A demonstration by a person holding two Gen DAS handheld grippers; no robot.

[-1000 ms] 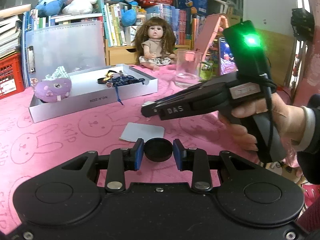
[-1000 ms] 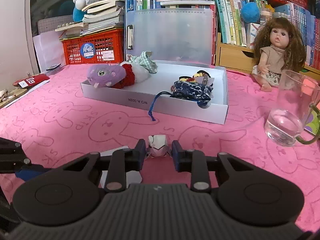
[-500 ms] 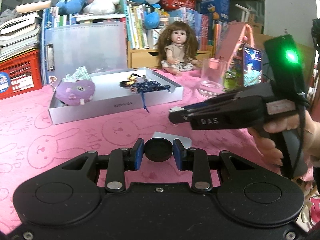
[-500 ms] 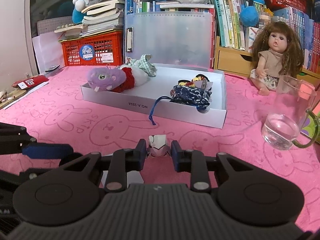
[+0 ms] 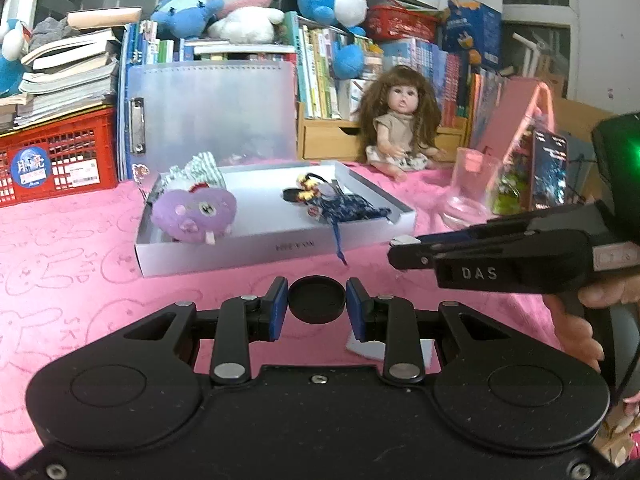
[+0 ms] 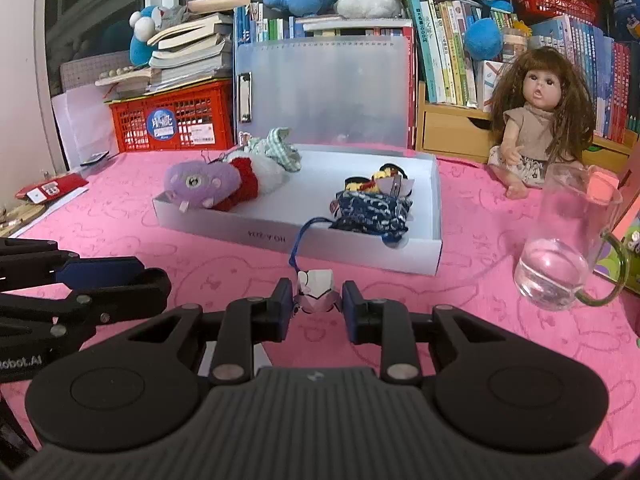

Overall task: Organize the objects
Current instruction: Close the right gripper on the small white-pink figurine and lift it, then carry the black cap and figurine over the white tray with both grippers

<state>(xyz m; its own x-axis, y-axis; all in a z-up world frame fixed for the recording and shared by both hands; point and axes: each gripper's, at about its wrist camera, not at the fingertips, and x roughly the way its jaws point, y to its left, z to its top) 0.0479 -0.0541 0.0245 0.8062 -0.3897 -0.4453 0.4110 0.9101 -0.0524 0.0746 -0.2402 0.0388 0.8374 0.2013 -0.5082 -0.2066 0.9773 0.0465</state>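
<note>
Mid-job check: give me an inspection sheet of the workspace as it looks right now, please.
Surface: pink bunny-print cloth; white card lying under the left gripper.
Job's things: white box holds purple plush and blue pouch, whose cord hangs over the front wall.
Clutter: glass cup, doll.
Grippers: left gripper shut on black round lid; right gripper shut on small white figure.
Cables: nothing seen.
Surroundings: books, red crate, plush toys behind.

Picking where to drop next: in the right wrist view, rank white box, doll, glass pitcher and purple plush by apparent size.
1. white box
2. doll, though it sits farther back
3. glass pitcher
4. purple plush
</note>
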